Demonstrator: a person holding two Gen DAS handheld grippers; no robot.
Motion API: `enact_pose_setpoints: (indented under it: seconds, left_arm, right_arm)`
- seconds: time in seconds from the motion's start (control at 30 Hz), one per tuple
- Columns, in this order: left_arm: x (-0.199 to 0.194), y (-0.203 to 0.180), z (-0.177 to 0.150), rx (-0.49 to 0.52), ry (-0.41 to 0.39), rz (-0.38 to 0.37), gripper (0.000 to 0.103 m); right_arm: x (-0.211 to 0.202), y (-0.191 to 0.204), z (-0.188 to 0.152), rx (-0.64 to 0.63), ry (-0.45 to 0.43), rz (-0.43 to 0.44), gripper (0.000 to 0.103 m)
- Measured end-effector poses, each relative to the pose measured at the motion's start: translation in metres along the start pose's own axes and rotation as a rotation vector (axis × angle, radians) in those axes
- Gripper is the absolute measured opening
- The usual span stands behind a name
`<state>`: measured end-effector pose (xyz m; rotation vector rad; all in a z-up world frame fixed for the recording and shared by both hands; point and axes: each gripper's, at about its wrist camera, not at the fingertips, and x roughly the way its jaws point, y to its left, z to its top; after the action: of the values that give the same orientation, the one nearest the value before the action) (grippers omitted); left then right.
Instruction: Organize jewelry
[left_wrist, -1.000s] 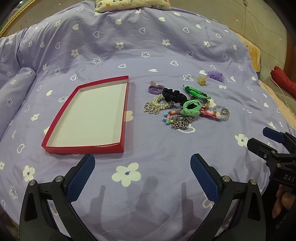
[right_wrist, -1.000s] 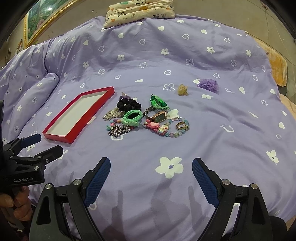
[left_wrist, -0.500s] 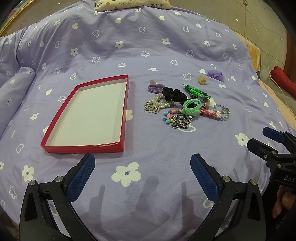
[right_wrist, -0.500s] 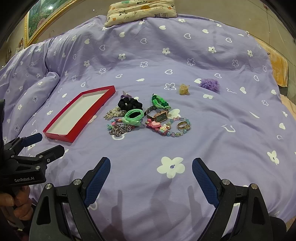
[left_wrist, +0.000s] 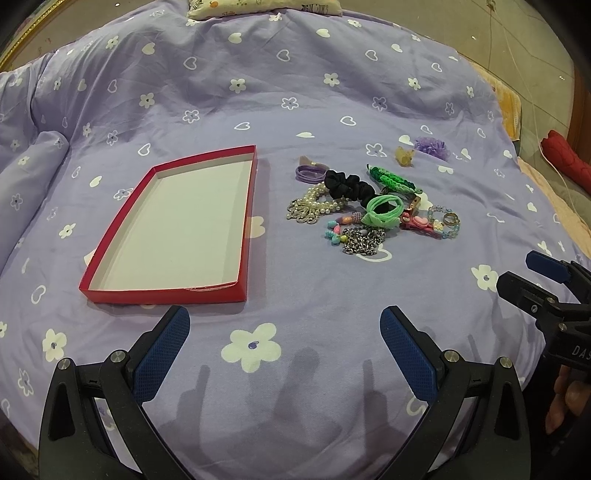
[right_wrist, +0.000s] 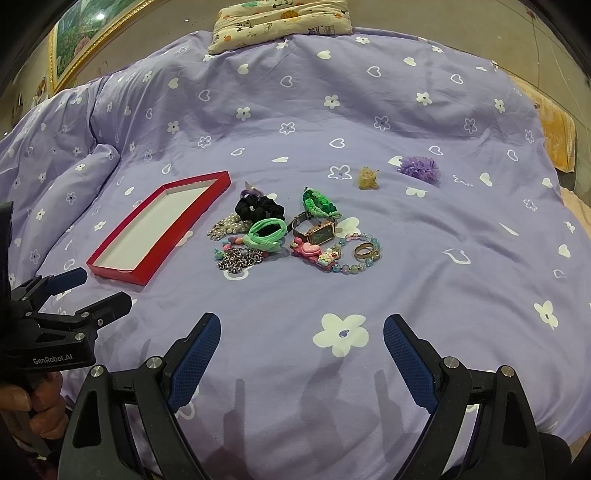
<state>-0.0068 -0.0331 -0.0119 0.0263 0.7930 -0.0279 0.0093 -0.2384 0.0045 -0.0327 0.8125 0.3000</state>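
An empty red tray (left_wrist: 168, 293) (right_wrist: 122, 274) lies on the purple bedspread. To its right is a heap of jewelry: a pearl bracelet (left_wrist: 317, 206), black scrunchie (left_wrist: 349, 186) (right_wrist: 258, 207), green hair tie (left_wrist: 382, 210) (right_wrist: 266, 232), silver chain (left_wrist: 364, 240) (right_wrist: 240, 258), green braided band (right_wrist: 317, 201), watch (right_wrist: 319, 232), bead bracelet with a ring (right_wrist: 364, 251). My left gripper (left_wrist: 284, 347) is open and empty, near the tray's front edge. My right gripper (right_wrist: 301, 350) is open and empty, in front of the heap.
A yellow charm (right_wrist: 367, 178) and a purple pom hair tie (right_wrist: 419, 168) lie apart behind the heap. A patterned pillow (right_wrist: 280, 18) is at the bed's head. A quilt fold (right_wrist: 55, 177) rises on the left. The bed edge drops off on the right.
Both grippers have drifted slightly; the scene sits a little lower in both views. Nothing on the bed has moved.
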Motion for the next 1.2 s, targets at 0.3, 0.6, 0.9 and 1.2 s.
enact_pose_setpoints:
  seconds: [0.3, 0.6, 0.9, 1.2]
  left_arm:
    - [0.007, -0.002, 0.008, 0.010, 0.018, -0.022, 0.103]
    - [0.026, -0.013, 0.043, 0.037, 0.043, -0.105, 0.100]
    - [0.063, -0.041, 0.080, 0.125, 0.069, -0.173, 0.086]
    - [0.101, -0.053, 0.100, 0.123, 0.118, -0.238, 0.072]
  right_arm:
    - [0.004, -0.010, 0.004, 0.022, 0.014, 0.011, 0.092]
    - [0.021, -0.029, 0.017, 0.075, 0.051, 0.040, 0.091]
    - [0.054, -0.055, 0.043, 0.115, 0.107, 0.022, 0.065]
    - [0.091, -0.069, 0.063, 0.121, 0.153, 0.004, 0.030]
